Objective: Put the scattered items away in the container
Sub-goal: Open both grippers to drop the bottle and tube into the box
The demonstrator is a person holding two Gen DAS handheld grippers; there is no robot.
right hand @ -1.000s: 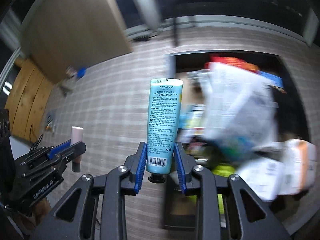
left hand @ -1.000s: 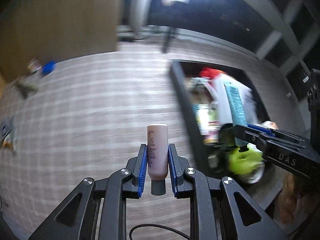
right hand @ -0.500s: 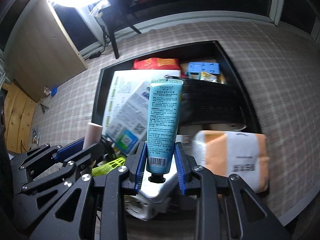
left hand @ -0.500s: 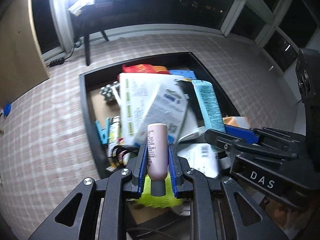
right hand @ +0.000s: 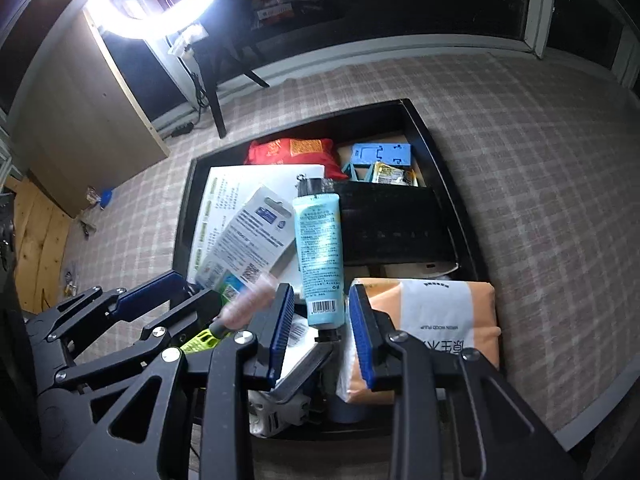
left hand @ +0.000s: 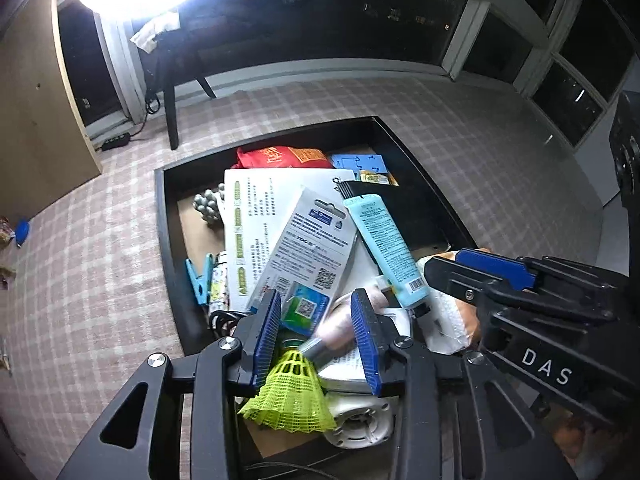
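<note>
Both grippers hang over the black tray (left hand: 168, 240), which is packed with items. My left gripper (left hand: 316, 294) has its jaws opening. The pink bottle (left hand: 336, 334) is a tilted blur between the blue pads (left hand: 268, 336), loose and dropping. My right gripper (right hand: 320, 286) stands open. The teal tube (right hand: 320, 256) has slipped forward and lies clear of both pads, cap toward me, over the packages. The left view shows the tube (left hand: 382, 244) ahead of the right gripper (left hand: 452, 272). The right view catches the blurred bottle (right hand: 248, 300) beside the left gripper (right hand: 188, 292).
In the tray (right hand: 184, 216) lie a yellow-green shuttlecock (left hand: 288, 396), an orange tissue pack (right hand: 436, 328), white card packages (left hand: 280, 220), a red bag (right hand: 292, 152) and a black box (right hand: 392, 224). Small items (left hand: 20, 232) remain on the checked carpet at left. A table leg (left hand: 170, 120) stands behind.
Both grippers swung from the carpet to above the tray. The left jaws spread and the pink bottle fell out of their grip. The teal tube slid forward out of the right pads.
</note>
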